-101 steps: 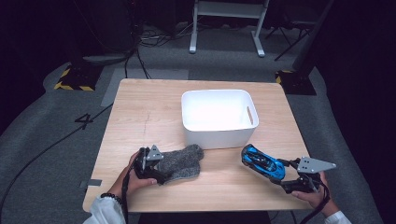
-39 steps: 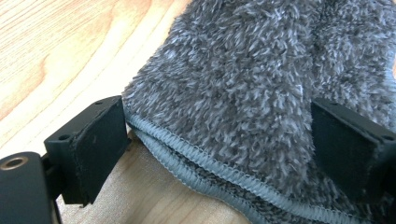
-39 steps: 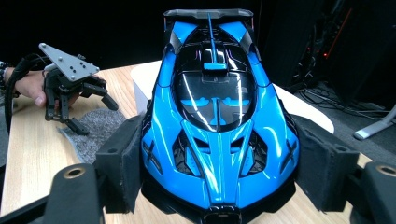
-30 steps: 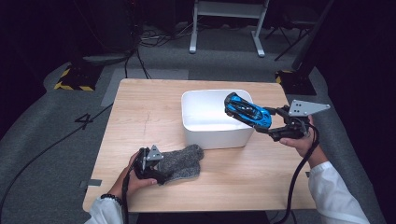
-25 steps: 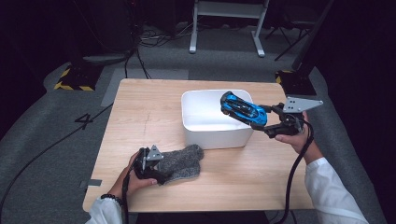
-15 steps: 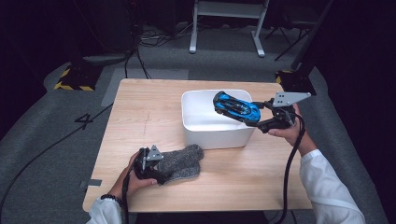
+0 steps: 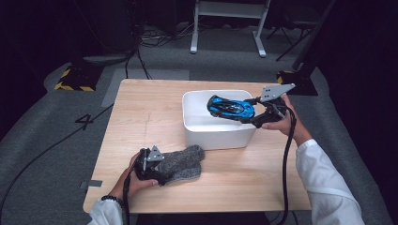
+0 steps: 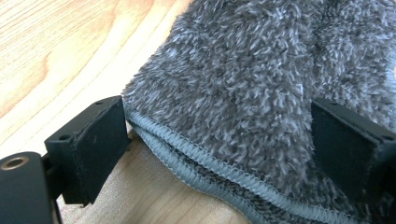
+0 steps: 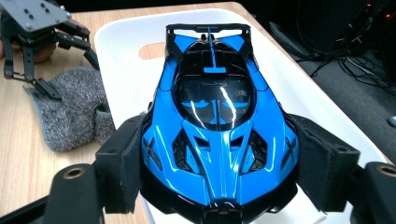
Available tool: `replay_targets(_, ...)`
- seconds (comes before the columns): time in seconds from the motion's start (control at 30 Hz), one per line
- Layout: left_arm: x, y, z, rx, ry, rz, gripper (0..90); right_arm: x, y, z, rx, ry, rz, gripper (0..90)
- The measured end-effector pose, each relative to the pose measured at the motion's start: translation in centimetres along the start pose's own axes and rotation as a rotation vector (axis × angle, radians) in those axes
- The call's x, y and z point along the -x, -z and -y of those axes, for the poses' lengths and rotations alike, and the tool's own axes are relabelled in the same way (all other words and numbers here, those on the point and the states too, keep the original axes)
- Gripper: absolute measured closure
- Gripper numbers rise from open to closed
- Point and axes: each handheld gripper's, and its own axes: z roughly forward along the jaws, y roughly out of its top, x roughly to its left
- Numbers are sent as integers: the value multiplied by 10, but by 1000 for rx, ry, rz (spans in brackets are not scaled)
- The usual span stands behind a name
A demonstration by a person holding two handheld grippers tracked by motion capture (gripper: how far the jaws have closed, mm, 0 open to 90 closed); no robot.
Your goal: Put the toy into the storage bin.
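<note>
Two grippers were engaged: the right gripper (image 7: 251,118), fingers clamped on the blue toy car (image 9: 217,121), was held over the white bin (image 7: 197,126) for dropping, while the left gripper (image 7: 151,165), fingers apart around the grey sock (image 8: 243,93), was kept at seven o'clock on the tabletop (image 7: 141,112).

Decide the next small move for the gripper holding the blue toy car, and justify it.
Probably lower it into the bin, then open the jaws. The right gripper grips the blue toy car by its sides, held above the white bin, which looks empty beneath it.

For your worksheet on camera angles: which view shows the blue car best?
The right gripper view: the car is close up between the tongs, with roof and spoiler clear. The high view shows it small over the tub. The left gripper view shows cloth.
</note>
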Motion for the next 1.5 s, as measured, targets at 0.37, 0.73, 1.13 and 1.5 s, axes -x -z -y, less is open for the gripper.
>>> replay_targets(0.37, 0, 0, 0, 0, 2, 1, 90, 11, -27, -9, -68, 21, -43, 265)
replay_targets(0.73, 1, 0, 0, -2, 7, -7, 90, 11, -55, -19, -184, 54, -87, 264)
replay_targets(1.13, 1, 0, 0, -1, 8, -8, 90, 17, -69, -16, -318, 59, -88, 264)
replay_targets(1.5, 1, 1, 0, 0, 8, -11, 90, 20, -76, -10, -435, 54, -80, 262)
